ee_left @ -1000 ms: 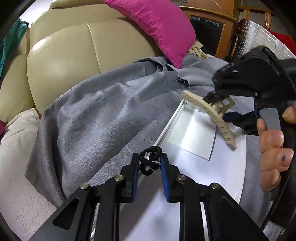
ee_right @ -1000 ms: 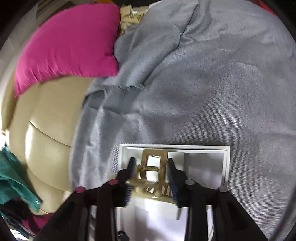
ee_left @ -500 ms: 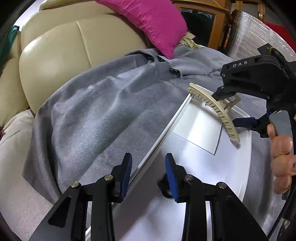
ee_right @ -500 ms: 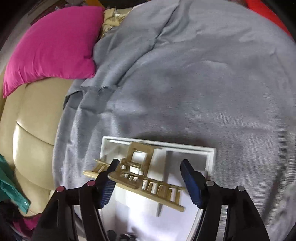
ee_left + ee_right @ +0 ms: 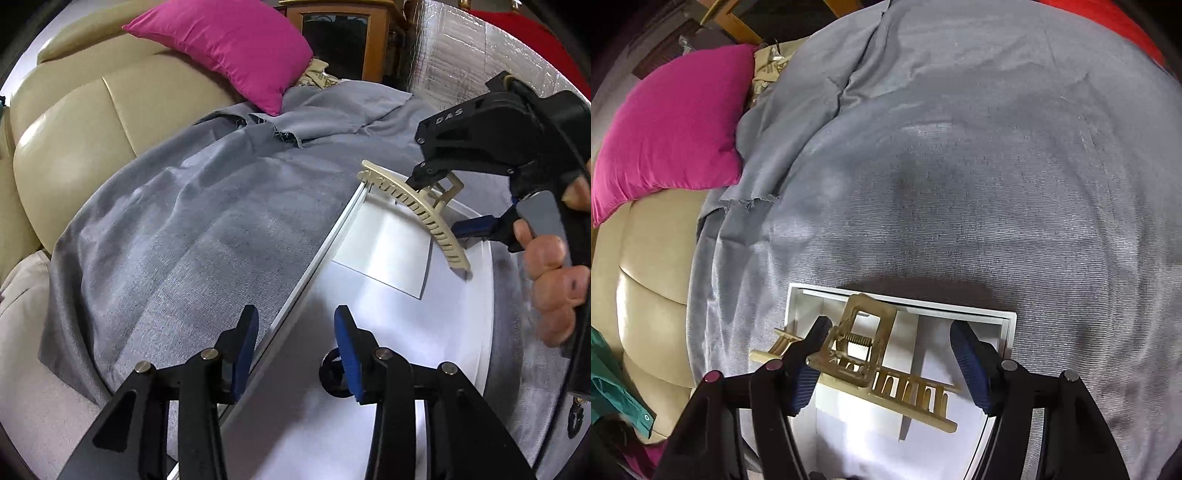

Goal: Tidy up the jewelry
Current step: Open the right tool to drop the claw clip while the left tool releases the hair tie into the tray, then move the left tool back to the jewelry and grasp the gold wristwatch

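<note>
The beige plastic claw hair clip (image 5: pixel 871 365) lay across the far end of the shallow white rectangular tray (image 5: pixel 1006 325), its long axis running crosswise between the spread right tongs (image 5: pixel 890 365), whose left pad sat against its spring hinge while the right pad stood clear. The left tongs (image 5: pixel 295 347) were opening with nothing between them; the black looped hair tie (image 5: pixel 332 373) rested on the tray just beside and behind their right pad. The right hand (image 5: pixel 550 266) was nearer the clip.

Bright, sharp, fisheye-warped edges
</note>
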A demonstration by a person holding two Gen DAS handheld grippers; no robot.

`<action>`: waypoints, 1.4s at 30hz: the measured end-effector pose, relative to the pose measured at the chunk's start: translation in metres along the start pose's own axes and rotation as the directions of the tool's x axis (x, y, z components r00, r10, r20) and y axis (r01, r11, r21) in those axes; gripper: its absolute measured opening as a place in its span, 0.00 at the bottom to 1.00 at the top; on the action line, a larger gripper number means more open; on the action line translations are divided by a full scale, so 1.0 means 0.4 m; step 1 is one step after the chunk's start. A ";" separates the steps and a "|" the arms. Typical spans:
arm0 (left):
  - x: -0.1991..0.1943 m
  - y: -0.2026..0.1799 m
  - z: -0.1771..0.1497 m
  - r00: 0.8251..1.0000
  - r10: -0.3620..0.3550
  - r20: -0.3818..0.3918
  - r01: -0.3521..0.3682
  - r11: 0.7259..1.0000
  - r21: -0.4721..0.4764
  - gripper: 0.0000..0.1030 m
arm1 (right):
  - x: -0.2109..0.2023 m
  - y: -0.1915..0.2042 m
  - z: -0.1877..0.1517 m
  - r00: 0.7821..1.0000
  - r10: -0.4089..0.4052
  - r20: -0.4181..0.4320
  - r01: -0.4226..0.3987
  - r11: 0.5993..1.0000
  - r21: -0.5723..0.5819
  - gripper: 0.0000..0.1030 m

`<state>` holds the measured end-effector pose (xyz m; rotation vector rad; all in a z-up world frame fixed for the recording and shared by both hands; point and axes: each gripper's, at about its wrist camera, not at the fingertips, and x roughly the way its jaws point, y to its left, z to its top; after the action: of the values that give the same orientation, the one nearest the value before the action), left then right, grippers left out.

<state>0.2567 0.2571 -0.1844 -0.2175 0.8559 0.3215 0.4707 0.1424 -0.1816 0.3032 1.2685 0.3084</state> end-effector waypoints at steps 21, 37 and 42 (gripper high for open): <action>-0.239 -0.097 -0.006 0.893 0.134 0.430 -0.201 0.973 0.112 0.76 | -0.597 -0.409 -0.242 0.934 0.194 0.299 -0.193 0.981 -0.032 0.72; -0.273 -0.520 -0.162 0.913 -0.375 0.160 0.271 0.851 0.450 0.77 | -0.616 -1.001 -0.427 0.909 0.154 0.387 -0.282 0.911 0.300 0.64; -0.241 -0.602 -0.203 0.893 -0.449 0.015 0.387 0.787 0.481 0.72 | -0.573 -1.055 -0.446 0.915 0.181 0.360 -0.309 0.888 0.341 0.64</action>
<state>0.2280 -0.0107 -0.1478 0.0688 0.7082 -0.2945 0.2624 -0.3255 -0.1917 0.8352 0.9601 0.2084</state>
